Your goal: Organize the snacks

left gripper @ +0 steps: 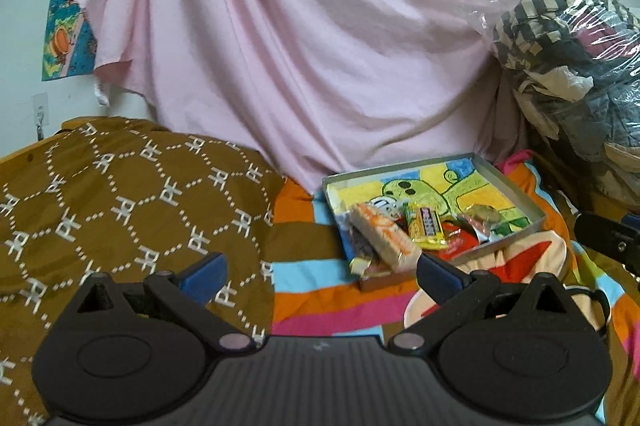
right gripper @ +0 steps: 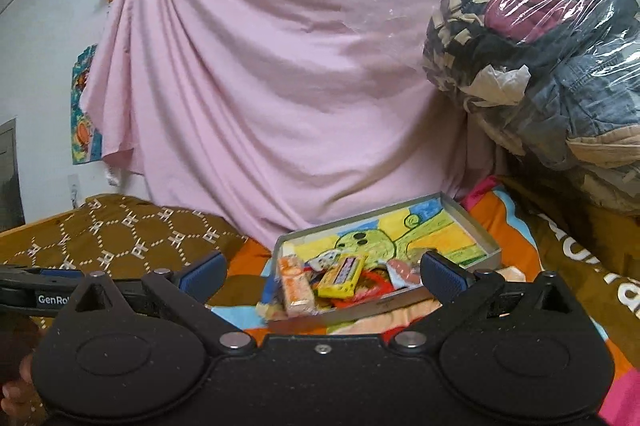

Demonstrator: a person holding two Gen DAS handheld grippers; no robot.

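Snacks (right gripper: pixel 320 286) are heaped in the tray (right gripper: pixel 472 226), just ahead of the spread, empty right gripper (right gripper: pixel 322 272); left gripper (left gripper: pixel 320 272) likewise spread. Wrappers judged light, slippery, crushable; the orange bar (right gripper: pixel 296 288) is best pinched across its width.

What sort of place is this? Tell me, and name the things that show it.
Probably a bedroom: a brown patterned pillow on striped bedding, a pink sheet hung on the wall, and bagged clothes piled beside it.
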